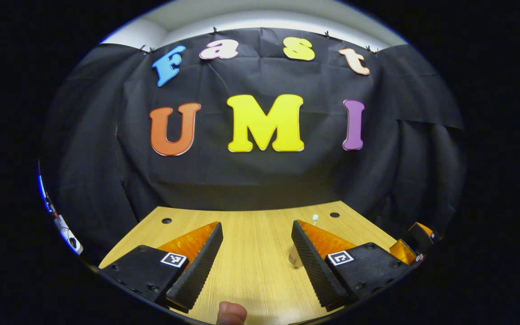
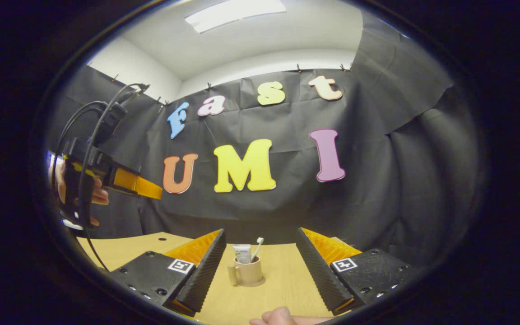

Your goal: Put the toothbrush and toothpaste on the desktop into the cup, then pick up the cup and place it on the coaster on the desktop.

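Cup [image 2: 246,272], tan and handled, is standing upright on the wooden desktop [image 2: 282,293], and we are taking it as our landmark. Toothbrush [image 2: 257,247] and toothpaste [image 2: 242,253] are both resting inside the cup, leaning against its rim, as the task wants. Under the cup we are seeing a slightly wider, round, flat edge that may be the coaster [image 2: 256,283]; we cannot tell for certain. The right gripper [image 2: 258,264] is framing the cup between its ridged, wedge-shaped fingers, jaws spread wide and clear of it, with nothing held. The left gripper [image 1: 257,253], held off to the cup's left in a hand [image 2: 77,192], is also gaping wide and carrying nothing; its view is looking over the grained desktop. We are judging that the scene fits either a cup already delivered or a loaded cup awaiting its lift.
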